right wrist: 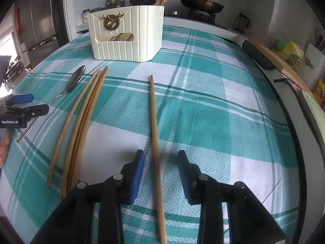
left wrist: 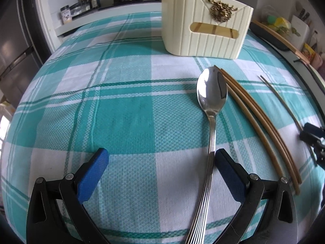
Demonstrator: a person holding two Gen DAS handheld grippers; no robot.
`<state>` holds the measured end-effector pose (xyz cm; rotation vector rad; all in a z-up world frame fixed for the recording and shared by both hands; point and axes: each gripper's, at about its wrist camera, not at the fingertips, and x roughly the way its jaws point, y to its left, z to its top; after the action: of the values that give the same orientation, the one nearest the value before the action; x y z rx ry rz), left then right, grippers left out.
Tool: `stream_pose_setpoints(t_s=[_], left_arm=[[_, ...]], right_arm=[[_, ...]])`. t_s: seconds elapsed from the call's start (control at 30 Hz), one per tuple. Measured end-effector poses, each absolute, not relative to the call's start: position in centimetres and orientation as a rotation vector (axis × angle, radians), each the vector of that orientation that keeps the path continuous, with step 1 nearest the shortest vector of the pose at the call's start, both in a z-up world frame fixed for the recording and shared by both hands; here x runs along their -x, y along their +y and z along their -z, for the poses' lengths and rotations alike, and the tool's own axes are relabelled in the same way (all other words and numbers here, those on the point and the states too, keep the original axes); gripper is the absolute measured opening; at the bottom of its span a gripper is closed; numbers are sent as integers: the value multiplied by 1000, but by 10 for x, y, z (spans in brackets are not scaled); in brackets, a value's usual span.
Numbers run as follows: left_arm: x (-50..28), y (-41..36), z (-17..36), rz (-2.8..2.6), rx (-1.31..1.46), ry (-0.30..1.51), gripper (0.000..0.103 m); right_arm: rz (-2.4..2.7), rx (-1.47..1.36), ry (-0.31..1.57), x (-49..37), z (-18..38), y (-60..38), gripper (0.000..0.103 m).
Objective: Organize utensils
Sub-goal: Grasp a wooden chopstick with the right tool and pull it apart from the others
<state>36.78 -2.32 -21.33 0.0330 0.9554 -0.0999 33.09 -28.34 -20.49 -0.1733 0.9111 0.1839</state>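
Wooden chopstick [right wrist: 154, 126] between released right gripper [right wrist: 161, 158]; left gripper [left wrist: 161, 158] wide beside spoon [left wrist: 211, 105].

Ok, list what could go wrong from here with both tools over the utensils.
1. The lone chopstick lies nearer the right gripper's left pad, so closing jaws may push it sideways.
2. The spoon handle sits against the left gripper's right pad; a grip might roll it into the three chopsticks beside it.

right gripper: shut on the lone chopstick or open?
Open. The right gripper straddles the lone chopstick, with gaps showing beside both pads.
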Motion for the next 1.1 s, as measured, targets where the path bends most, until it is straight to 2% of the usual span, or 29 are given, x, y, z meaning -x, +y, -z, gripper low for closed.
stream_pose_setpoints(t_s=[0.47,0.57,1.1], left_arm=[[-356,-25,213,162,-71,944,103],[-356,-25,213,162,-70,944,103],[-356,-24,213,163,-70,944,103]], right_arm=[[-168,137,881,-330,208,-286,40],[-154,135,882,-329,208,-287,45],[-159,113,886,-331,210,-290,47]])
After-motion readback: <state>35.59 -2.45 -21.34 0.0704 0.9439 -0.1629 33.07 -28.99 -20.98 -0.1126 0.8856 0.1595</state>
